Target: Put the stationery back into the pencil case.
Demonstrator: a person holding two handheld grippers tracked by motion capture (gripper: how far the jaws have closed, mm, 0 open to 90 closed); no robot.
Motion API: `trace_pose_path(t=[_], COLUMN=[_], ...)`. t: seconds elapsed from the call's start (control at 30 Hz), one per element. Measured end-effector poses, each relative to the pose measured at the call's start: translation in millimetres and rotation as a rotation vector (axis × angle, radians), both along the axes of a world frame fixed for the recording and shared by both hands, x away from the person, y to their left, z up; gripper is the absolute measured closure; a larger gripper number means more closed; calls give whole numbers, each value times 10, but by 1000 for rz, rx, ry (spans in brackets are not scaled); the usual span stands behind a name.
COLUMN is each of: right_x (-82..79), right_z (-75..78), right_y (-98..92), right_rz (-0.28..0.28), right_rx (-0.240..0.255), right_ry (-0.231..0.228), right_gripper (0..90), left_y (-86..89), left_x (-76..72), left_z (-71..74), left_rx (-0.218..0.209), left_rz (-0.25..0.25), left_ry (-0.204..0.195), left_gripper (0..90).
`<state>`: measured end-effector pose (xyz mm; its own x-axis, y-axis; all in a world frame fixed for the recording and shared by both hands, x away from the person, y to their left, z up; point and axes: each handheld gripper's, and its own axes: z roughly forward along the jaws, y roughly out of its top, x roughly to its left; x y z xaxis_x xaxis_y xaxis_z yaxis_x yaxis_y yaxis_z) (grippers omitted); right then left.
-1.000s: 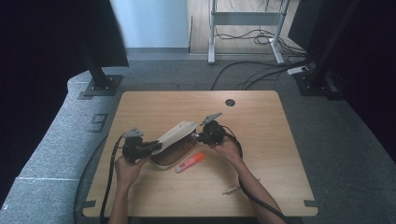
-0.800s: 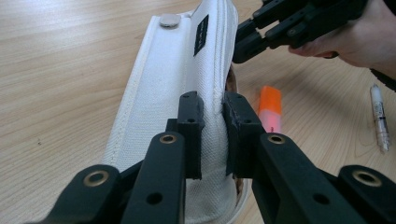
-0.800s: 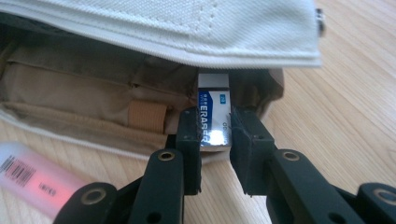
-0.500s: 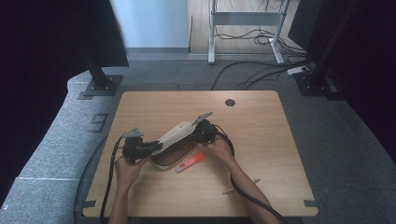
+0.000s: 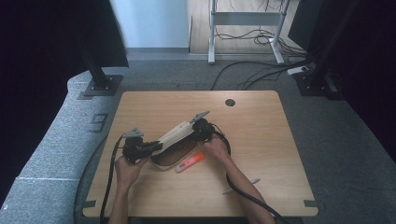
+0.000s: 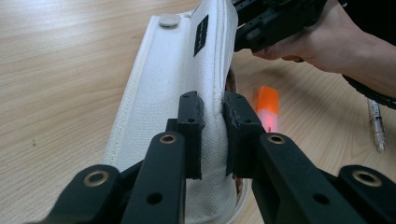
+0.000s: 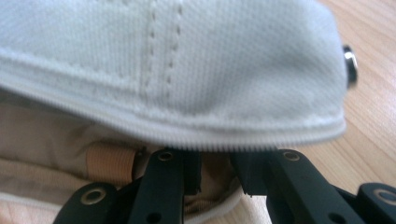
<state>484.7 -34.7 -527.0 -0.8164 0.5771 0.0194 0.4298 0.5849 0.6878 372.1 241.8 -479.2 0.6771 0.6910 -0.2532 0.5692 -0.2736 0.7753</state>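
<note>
Lying at the middle of the wooden table (image 5: 261,140), the white canvas pencil case with a zip (image 5: 173,135) is gripped at both ends, its flap lifted open. The left gripper (image 5: 150,147) pinches its near-left end tight, while the right gripper (image 5: 195,129) is clamped on its far-right edge. An orange highlighter (image 5: 189,163) lies just beside the case on its near side, and a clear pen (image 5: 241,185) sits further right.
</note>
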Motion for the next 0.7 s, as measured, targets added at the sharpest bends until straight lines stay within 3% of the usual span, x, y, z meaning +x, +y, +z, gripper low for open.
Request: trace_pose_path(t=[0.3,0.7], right_x=[0,-129], right_z=[-31,137], right_y=[47,-99], right_rz=[26,31], right_rx=[-1,17], right_ry=[5,-7], right_gripper=[694,409], left_y=[8,12], left_x=[3,4], left_z=[3,3], left_rx=[-2,-1], left_rz=[-2,-2], left_ry=[4,3], left_gripper=[781,781])
